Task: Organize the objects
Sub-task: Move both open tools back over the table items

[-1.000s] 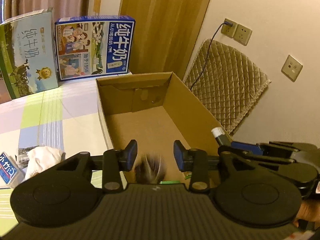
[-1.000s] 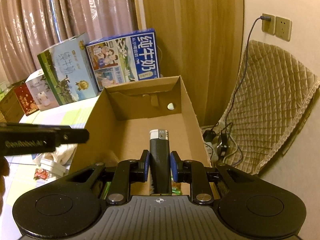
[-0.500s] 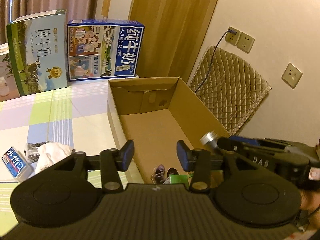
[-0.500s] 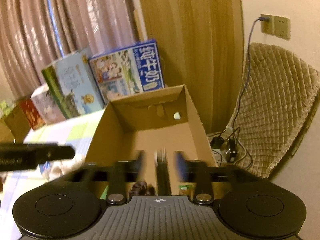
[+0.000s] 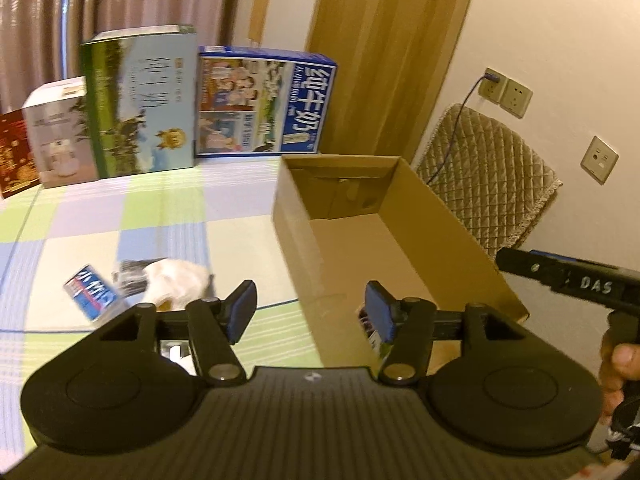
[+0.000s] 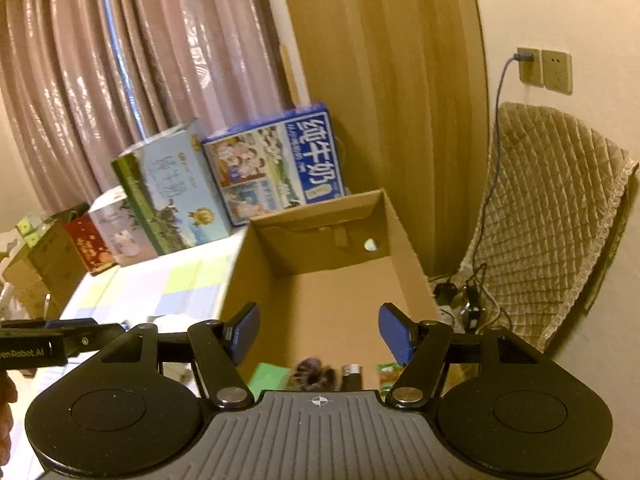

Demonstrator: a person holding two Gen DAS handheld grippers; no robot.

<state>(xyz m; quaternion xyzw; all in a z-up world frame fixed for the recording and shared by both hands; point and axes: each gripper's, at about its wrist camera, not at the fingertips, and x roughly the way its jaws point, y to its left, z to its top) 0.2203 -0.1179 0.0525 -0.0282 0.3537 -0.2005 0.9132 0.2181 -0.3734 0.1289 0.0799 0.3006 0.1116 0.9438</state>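
An open cardboard box [image 5: 448, 216] [image 6: 404, 236] stands on the checked tablecloth. In the right wrist view a black lighter [image 6: 352, 376] with a silver cap lies at the box's near end, beside a dark fuzzy item [image 6: 314, 372] and a green packet [image 6: 268, 374]. My right gripper [image 6: 320, 334] hovers open over that end, empty. My left gripper [image 5: 310, 312] is open and empty above the box's near left wall. On the cloth left of the box lie a blue-and-white packet [image 5: 94, 294], a white crumpled item [image 5: 176, 280] and a dark striped item [image 5: 132, 276].
Milk cartons [image 5: 264, 104] [image 6: 276, 164] and smaller boxes [image 5: 60, 132] line the back of the table by the curtain. A quilted cushion [image 6: 552, 232] leans on the wall right of the box, with cables [image 6: 476, 300] and wall sockets [image 6: 544, 68]. A hand [image 5: 616, 368] holds the right gripper.
My right gripper opened and let the lighter drop into the box, then rose. The left gripper swung left and back, bringing the items on the cloth into view.
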